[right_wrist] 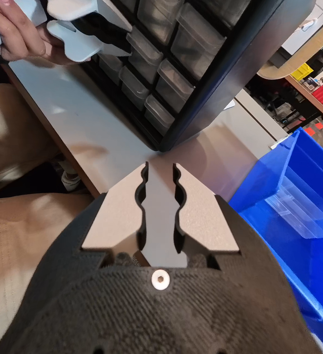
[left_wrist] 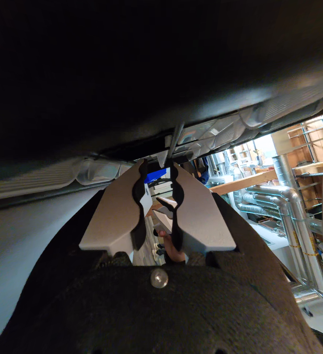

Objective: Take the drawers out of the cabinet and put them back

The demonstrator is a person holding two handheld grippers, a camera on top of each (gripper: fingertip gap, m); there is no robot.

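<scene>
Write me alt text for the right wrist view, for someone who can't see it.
An open, empty right hand-held gripper hovers over a pale table just before the corner of a black cabinet of small clear drawers. A blue bin at right holds one clear drawer; the left hand-held gripper reaches the cabinet's front.

right gripper [right_wrist: 160, 168] open, empty, over bench [right_wrist: 99, 118] | cabinet [right_wrist: 204, 76] ahead (drawers in) | blue bin [right_wrist: 271, 191] holds clear drawer [right_wrist: 294, 210]
</scene>
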